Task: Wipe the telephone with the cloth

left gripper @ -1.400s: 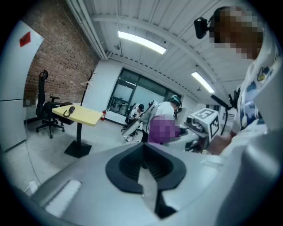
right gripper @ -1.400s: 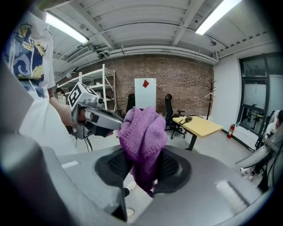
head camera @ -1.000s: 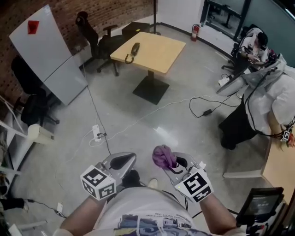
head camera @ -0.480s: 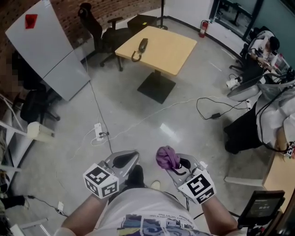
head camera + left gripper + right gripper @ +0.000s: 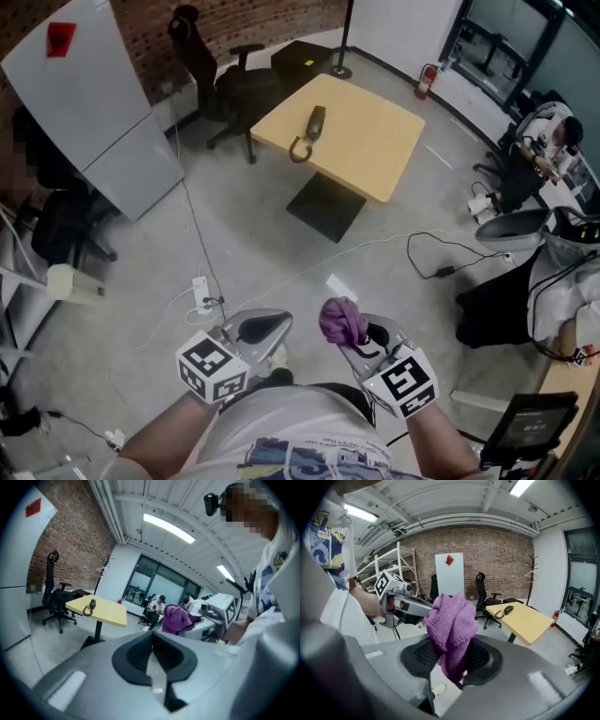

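The right tongs pinch a purple knitted cloth, which is bunched above their tips. The left tongs are pressed together on nothing. The telephone handset lies on the yellow table, well ahead of both tongs. The step in hand looks like the approach: grip the cloth firmly, get close, and steady the handset with the left tongs before wiping.

Both forearms reach low before the body, the left gripper closed and empty, the right gripper clamped on the cloth.
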`<state>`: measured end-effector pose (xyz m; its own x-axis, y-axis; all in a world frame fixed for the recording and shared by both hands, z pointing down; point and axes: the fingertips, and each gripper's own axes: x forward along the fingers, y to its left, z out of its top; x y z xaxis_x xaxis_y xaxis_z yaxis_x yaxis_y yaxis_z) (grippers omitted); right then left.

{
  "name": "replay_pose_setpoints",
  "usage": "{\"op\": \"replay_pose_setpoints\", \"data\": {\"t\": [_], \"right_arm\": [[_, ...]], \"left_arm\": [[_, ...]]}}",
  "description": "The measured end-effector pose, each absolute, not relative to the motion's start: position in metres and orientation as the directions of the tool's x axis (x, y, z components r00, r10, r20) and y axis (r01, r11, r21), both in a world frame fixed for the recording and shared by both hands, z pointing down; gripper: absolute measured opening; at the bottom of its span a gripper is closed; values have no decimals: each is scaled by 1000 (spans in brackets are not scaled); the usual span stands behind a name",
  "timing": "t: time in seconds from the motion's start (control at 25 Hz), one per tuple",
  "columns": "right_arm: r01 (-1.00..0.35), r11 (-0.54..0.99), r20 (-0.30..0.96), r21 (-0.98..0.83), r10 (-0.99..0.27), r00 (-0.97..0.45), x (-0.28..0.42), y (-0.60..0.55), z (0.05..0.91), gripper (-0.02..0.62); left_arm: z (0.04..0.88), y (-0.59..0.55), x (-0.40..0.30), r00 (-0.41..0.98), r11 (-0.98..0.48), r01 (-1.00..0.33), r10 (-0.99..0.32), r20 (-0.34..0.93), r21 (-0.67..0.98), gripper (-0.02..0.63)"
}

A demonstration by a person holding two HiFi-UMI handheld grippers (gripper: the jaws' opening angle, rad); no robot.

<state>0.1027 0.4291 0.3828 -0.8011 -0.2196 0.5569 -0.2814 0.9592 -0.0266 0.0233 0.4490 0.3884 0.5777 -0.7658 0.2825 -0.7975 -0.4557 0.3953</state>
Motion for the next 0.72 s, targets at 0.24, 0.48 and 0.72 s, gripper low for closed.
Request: {"op": "replay_pose_setpoints", "data": {"t": [0.24, 0.48, 0.72], "right_arm": [[-249, 968, 569, -40, -183, -802, 53, 402, 379, 123], [-213, 976, 581, -47, -147, -800, 29, 346, 386, 123], [-159, 986, 557, -42, -109, -823, 23, 276, 390, 123]], "left_arm": [[395, 417, -26, 563, -430, -805, -770, 300, 408, 20], [408, 363, -45, 540, -394, -813, -786, 301, 430, 39], [414, 298, -59, 458, -321, -864, -819, 344, 388, 46]]}}
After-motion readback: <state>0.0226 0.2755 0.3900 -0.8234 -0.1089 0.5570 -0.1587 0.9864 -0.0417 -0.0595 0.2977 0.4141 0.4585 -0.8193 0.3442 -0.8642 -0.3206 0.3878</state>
